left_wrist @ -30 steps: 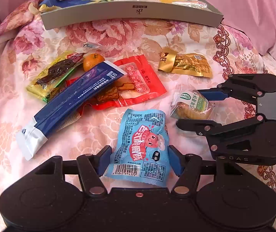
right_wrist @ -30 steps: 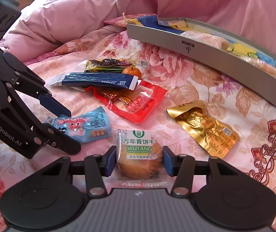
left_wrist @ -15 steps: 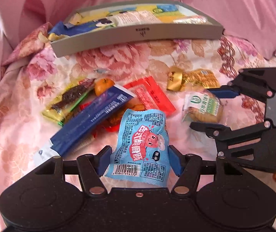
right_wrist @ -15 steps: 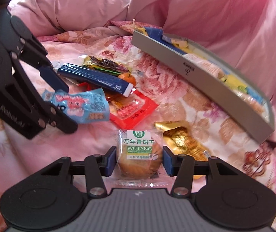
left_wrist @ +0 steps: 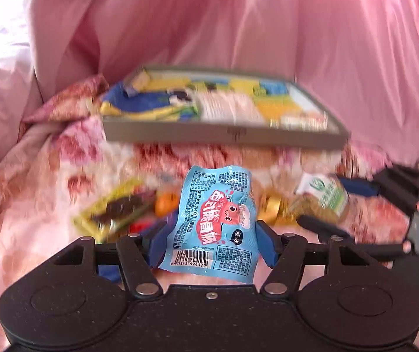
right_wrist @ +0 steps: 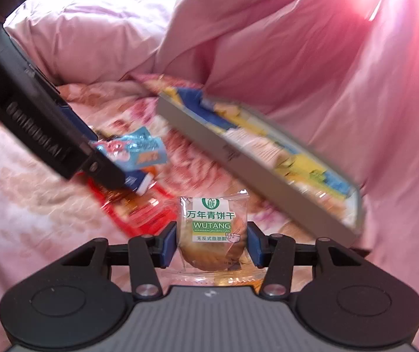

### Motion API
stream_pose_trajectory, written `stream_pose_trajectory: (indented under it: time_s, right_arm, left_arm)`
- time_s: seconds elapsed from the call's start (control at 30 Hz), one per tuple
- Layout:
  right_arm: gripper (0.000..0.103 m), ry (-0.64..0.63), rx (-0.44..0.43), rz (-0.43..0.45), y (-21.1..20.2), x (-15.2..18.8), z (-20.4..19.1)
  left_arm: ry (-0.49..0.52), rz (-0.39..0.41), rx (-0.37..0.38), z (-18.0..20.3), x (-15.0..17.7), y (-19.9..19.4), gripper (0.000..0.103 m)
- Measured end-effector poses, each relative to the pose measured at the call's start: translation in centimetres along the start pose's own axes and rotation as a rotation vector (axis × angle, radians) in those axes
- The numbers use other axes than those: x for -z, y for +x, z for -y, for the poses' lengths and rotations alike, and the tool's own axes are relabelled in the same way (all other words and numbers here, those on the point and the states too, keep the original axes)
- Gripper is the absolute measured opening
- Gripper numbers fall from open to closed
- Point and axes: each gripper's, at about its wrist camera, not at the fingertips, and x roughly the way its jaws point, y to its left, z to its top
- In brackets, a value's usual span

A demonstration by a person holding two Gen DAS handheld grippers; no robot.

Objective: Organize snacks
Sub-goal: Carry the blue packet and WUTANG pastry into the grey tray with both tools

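Observation:
My left gripper [left_wrist: 211,242] is shut on a light blue snack packet [left_wrist: 215,223] and holds it in the air above the floral bedspread. My right gripper [right_wrist: 211,242] is shut on a clear-wrapped biscuit with a green WUTANG label [right_wrist: 212,231], also lifted. The grey box [left_wrist: 224,136] with several snack packets inside lies ahead of both, near the pink quilt; in the right wrist view the box [right_wrist: 238,161] runs diagonally to the right. The right gripper with the biscuit [left_wrist: 323,199] shows at the right of the left wrist view.
On the bedspread lie a yellow-green packet [left_wrist: 115,211], a small orange [left_wrist: 165,202], a gold packet [left_wrist: 271,208], a red packet [right_wrist: 139,208] and a long blue packet [right_wrist: 139,180]. Pink quilt folds [left_wrist: 238,29] rise behind the box.
Both grippers have lifted their packets off the bedspread and risen; the box now sits lower and nearer the middle of both views. The views are motion-blurred.

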Motion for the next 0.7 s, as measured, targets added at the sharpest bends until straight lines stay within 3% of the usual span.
stream_pose_trajectory:
  time_s: [0.2,0.43,0.7]
  right_arm:
    - [0.053,0.023,0.092,0.065,-0.2,-0.8,1.9]
    - [0.054,0.113,0.182,0.116,1.8,-2.0,6.2]
    - [0.054,0.236,0.219,0.155,3.8,-2.6,10.4]
  left_arm:
    - [-0.079,0.081,-0.015,0.3,-4.2,1.2,0.065]
    - [-0.098,0.153,-0.064,1.4,-9.2,3.4,0.065]
    - [-0.16,0.134,-0.093,2.8,-13.6,7.8,0.065]
